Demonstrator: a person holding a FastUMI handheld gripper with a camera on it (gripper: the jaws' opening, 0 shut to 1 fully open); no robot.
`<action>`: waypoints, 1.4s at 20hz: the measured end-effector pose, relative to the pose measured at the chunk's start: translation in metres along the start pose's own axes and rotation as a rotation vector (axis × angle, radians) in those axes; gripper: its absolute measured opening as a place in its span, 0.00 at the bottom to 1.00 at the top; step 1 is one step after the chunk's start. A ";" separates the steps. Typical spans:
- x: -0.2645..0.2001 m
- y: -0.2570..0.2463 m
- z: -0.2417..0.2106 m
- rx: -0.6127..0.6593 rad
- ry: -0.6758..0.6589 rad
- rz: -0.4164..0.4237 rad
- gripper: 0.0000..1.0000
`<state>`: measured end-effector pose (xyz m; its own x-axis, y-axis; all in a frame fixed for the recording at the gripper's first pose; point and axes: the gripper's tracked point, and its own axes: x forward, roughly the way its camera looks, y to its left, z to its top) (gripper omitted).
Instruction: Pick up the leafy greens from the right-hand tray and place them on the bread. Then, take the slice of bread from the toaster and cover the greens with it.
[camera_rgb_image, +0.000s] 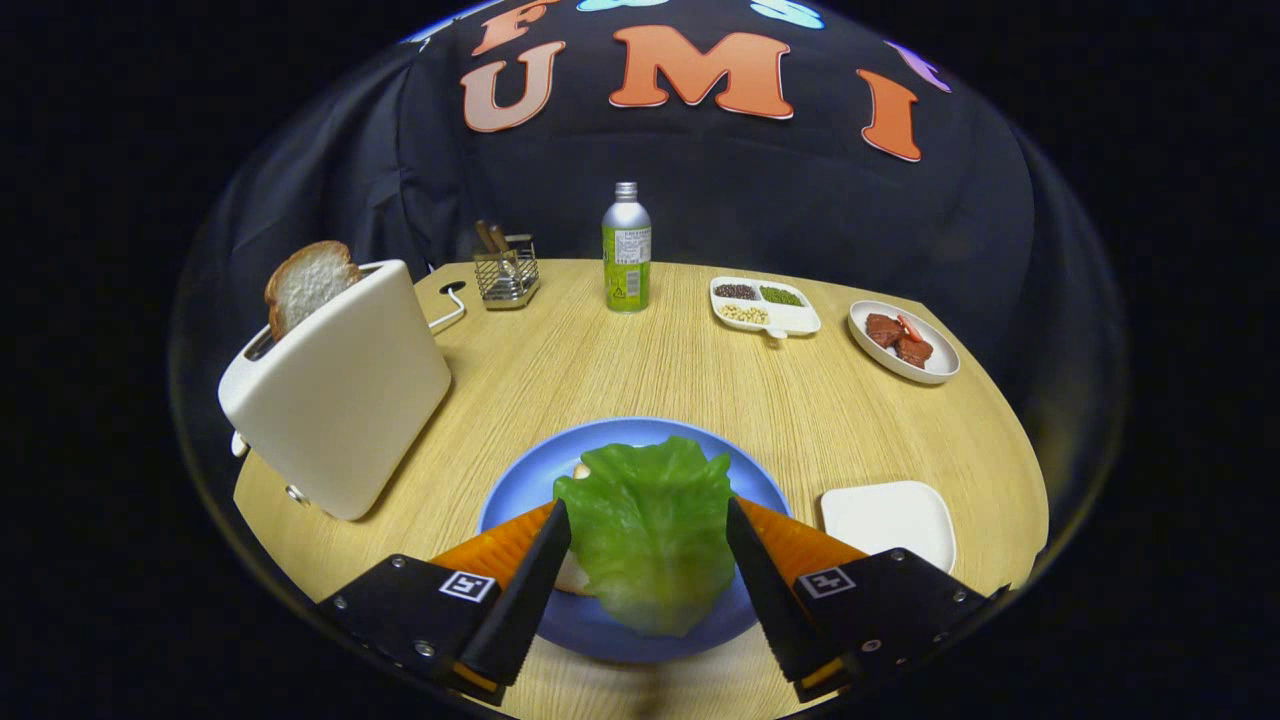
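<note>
We see our gripper (648, 515) with its fingers spread wide, and the leafy greens (648, 530) lie between them. Each fingertip sits just at an edge of the leaf; we cannot tell whether either one presses on it, so we cannot say if the leaf is gripped or let go. The greens lie over the blue plate (520, 490), and a pale sliver of bread (574, 578) peeks out from under the leaf beside our left finger.

Just beyond the right finger is a white tray (888, 520), bare on top. Ahead and to the left of the fingers stands the white toaster (340, 390), tilted in this view, with a slice of bread (308, 283) sticking up out of its slot.

Well beyond the fingers, at the far side of the wooden table (620, 370), stands a green bottle (626, 255) with a silver cap. To its left is a wire basket (508, 272) holding wooden-handled utensils. To its right is a white divided dish (768, 305) with dark, green and pale grains in separate compartments, and further right a white plate (903, 341) carrying reddish-brown pieces of meat.
</note>
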<state>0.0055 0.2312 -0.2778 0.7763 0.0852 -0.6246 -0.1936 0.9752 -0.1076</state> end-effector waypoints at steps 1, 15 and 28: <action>-0.002 0.001 0.008 0.001 -0.014 -0.007 0.98; -0.044 0.104 0.140 -0.092 -0.241 0.041 0.98; -0.035 0.232 0.171 -0.154 -0.251 0.201 0.98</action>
<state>0.0355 0.4890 -0.1485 0.8328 0.3388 -0.4379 -0.4312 0.8930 -0.1292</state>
